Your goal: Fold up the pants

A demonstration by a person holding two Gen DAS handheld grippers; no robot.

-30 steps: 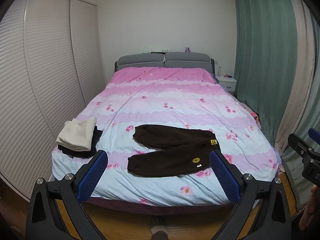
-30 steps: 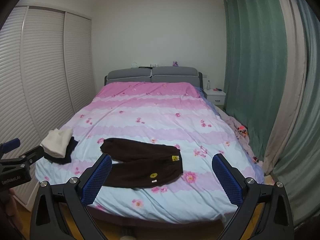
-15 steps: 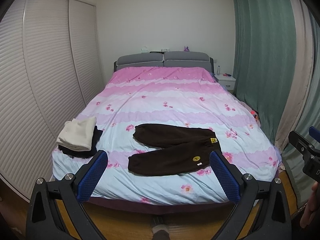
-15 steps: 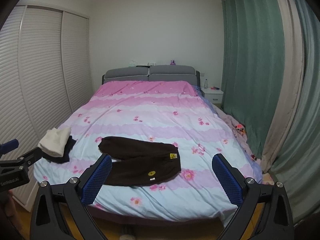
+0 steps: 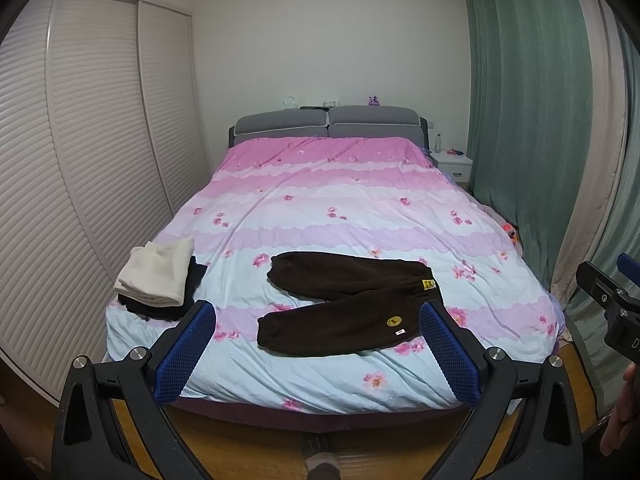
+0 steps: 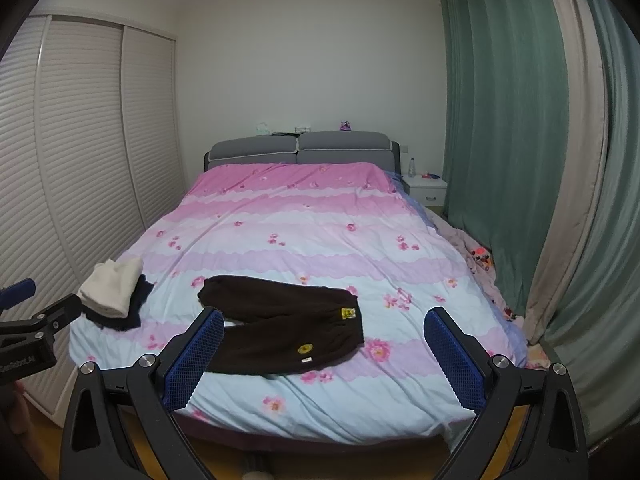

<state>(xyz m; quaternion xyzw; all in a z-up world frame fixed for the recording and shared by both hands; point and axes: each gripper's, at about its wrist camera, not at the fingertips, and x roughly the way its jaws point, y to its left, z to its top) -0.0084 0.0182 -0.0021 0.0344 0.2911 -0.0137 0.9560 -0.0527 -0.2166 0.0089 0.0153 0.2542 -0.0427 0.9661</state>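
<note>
Evidently nothing is gripped: the pants (image 5: 348, 308) lie flat on the bed (image 5: 340, 208) — legs splayed, ready for folding. Both the left gripper (image 5: 316, 354) and right gripper (image 6: 324, 360) hover short of it, fingers apart.

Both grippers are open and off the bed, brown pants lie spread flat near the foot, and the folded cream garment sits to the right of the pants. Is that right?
One error: the folded cream garment sits to the left of the pants, on a dark garment, as the left wrist view shows. The rest holds: left gripper and right gripper are open, off the bed.
</note>
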